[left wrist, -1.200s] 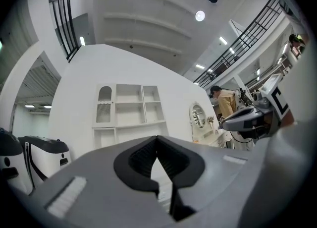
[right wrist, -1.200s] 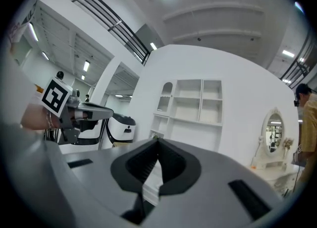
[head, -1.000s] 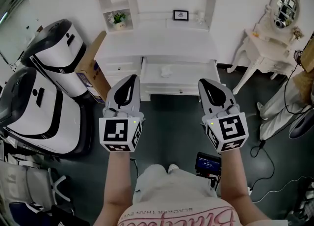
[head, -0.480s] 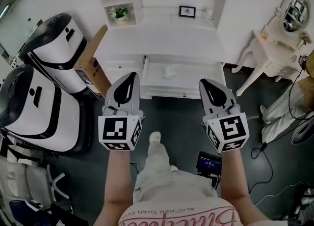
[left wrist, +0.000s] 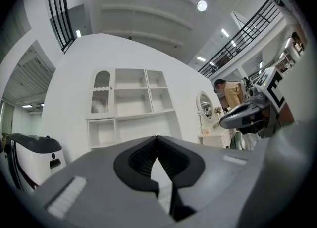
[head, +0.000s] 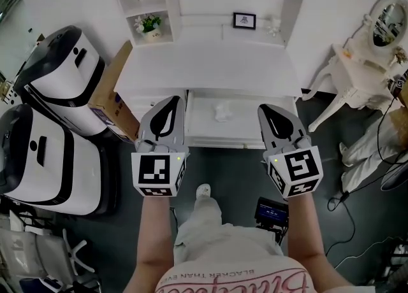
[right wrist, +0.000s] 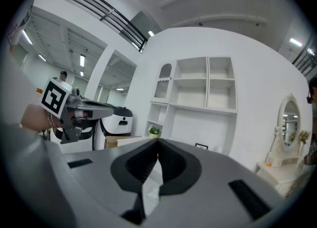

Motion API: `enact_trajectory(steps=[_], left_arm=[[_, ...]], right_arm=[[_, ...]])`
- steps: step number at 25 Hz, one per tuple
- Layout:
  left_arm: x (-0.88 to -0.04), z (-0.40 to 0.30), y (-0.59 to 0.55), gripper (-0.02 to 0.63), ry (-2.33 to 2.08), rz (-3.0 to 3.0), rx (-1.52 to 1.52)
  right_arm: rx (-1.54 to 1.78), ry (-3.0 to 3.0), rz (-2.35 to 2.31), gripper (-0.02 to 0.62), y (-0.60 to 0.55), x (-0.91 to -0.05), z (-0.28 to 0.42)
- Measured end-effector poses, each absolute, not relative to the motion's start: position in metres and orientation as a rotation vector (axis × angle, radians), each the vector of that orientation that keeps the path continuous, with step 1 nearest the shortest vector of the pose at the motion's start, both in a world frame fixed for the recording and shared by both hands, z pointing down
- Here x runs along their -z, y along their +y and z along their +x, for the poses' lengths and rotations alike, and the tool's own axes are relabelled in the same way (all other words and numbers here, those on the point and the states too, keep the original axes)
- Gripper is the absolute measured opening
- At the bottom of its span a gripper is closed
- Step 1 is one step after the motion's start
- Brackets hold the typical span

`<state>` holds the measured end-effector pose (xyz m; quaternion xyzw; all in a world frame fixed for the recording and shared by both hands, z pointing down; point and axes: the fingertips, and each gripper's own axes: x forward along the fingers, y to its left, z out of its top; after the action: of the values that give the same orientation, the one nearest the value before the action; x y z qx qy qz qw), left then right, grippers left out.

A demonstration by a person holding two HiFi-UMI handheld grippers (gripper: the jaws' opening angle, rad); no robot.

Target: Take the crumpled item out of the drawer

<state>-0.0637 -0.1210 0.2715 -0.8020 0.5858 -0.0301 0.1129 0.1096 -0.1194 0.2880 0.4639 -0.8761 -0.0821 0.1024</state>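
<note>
Small crumpled white item lies in the open white drawer, a little left of its middle; the drawer stands pulled out below the front edge of the white worktop. Left tongs and right tongs are held side by side above the dark floor, one flanking each side of the drawer in the head view, well apart from the item. Left tongs together at the tips, nothing between; right tongs the same.

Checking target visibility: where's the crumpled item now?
Head view, centre: the crumpled item lies in the open drawer, ahead of and between the left gripper and right gripper.
</note>
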Motion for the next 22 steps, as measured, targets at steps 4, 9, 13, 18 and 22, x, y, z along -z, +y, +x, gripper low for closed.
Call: enact_trajectory(steps=[4,9,13,18,22], left_arm=[[-0.272,-0.080,-0.173,0.011,1.702,-2.384,0.075],[-0.274,-0.095,-0.235,0.011,1.665,-2.429,0.085],[-0.281,-0.109,-0.278,0.011,1.648,-2.466,0.087],[-0.293,-0.119,-0.314,0.011,1.627,-2.507,0.105],[-0.304,-0.123,-0.329,0.011,1.618,-2.538,0.117]], right_arm=[[0.219,-2.589,1.336,0.008,-0.163,-0.292,0.086],[0.146,-2.554,1.408,0.008,-0.222,-0.295,0.075],[0.045,-2.548,1.422,0.097,-0.261,-0.303,0.066],[-0.080,-2.506,1.425,0.275,-0.293,-0.327,0.057],[-0.119,-2.474,1.442,0.275,-0.306,-0.341,0.055]])
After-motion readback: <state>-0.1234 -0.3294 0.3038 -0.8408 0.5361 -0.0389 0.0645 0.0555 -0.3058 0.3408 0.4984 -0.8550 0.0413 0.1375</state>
